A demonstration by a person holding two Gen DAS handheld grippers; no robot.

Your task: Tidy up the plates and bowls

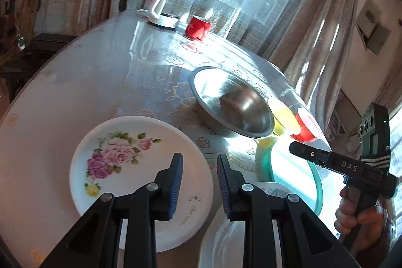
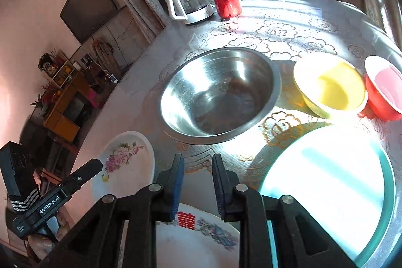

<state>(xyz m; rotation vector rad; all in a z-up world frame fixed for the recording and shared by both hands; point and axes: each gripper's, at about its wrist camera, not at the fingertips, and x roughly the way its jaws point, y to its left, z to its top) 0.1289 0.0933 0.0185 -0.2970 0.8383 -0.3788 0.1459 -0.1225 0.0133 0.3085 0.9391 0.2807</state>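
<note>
Evidently, I hold both the left gripper (image 1: 199, 173) and right gripper (image 2: 198, 173) narrowly parted and empty above the white rose-patterned plate (image 1: 130, 167), since the steel bowl (image 2: 221, 92) awaits sorting.

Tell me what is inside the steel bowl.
The steel bowl holds no dish: its shiny bottom shows, with only reflections and a few dark specks. Nothing covers its inside in the right wrist view.

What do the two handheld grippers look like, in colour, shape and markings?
Both are black plastic, pistol-shaped tools. The left gripper and the right gripper each have two angular fingers with ribbed blue pads and silver rivets at the joints. Seen from the side, each body bears white lettering and a black-and-white striped band. A bare hand grips the right one's handle; no sleeve shows.
</note>
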